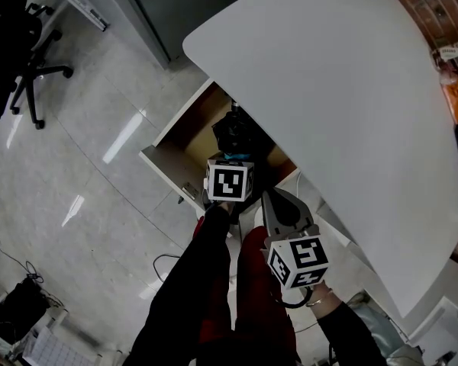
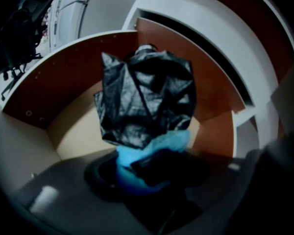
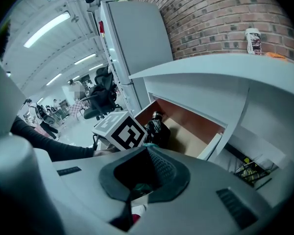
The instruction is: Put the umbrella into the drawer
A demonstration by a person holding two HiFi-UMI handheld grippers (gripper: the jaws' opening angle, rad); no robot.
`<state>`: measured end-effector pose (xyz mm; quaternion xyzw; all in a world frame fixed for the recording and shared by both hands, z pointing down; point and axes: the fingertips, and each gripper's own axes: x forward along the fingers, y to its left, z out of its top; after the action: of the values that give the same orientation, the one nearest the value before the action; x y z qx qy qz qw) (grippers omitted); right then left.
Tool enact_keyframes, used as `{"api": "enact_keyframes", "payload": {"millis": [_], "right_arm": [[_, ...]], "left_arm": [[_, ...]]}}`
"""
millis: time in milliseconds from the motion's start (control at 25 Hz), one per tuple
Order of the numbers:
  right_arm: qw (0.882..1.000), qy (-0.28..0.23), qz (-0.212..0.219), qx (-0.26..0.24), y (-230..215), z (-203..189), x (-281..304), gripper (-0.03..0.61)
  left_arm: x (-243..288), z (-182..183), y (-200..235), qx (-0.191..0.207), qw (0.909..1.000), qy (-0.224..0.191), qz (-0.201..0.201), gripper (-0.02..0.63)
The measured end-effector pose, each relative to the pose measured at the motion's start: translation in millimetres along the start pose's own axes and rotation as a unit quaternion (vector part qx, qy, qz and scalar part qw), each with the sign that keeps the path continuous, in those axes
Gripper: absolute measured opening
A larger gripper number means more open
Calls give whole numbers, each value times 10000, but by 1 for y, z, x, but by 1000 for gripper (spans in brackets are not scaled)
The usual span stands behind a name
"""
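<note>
— What is the left gripper (image 2: 148, 169) carrying?

— It is clenching the near end of the umbrella (image 2: 144, 102), which is sticking out from between its jaws.

— How is the umbrella looking?

— It is folded, and its black canopy is bunching into loose, shiny creases that are catching the light. A light-blue patch (image 2: 161, 142) is showing at the end nearest the jaws, just under the black folds. The far end is narrowing to a dark rounded cap.

— And where is it sitting?

— It is hanging over the inside of the open drawer (image 1: 162, 162), with its far end pointing towards the brown back wall. I cannot tell whether it is touching the pale drawer floor.

— Where is the drawer itself?

— It is standing pulled out from under the white table (image 1: 343, 90), showing brown side walls and a white front.

— What is the right gripper (image 1: 269, 197) doing?

— It is hovering just beside the left one, nearer the person, with its jaws lying together and nothing between them. It is not touching the umbrella.
</note>
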<state>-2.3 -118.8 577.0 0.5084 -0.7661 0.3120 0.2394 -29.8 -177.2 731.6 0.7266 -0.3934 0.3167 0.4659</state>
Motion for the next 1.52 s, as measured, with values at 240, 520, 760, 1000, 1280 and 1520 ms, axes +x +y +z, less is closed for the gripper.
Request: {"api": "enact_keyframes", "payload": {"millis": [240, 520, 760, 1000, 1280, 1520], "right_arm": [[9999, 125, -9, 38, -3, -12, 1, 11], [9998, 177, -14, 16, -6, -15, 1, 11], [9998, 214, 14, 5, -4, -18, 2, 11], [9997, 231, 24, 0, -1, -20, 2, 11], [9996, 262, 21, -30, 1, -25, 0, 11], [9997, 256, 39, -37, 1, -31, -4, 11]], "left_arm": [[8, -2, 2, -82, 10000, 36, 29, 268], [14, 0, 5, -137, 9999, 53, 68, 270], [18, -1, 6, -177, 9998, 73, 68, 278], [23, 9, 1, -35, 9998, -86, 149, 284], [27, 7, 1, 20, 9991, 25, 419, 290], [23, 8, 8, 209, 9960, -103, 864, 331]]}}
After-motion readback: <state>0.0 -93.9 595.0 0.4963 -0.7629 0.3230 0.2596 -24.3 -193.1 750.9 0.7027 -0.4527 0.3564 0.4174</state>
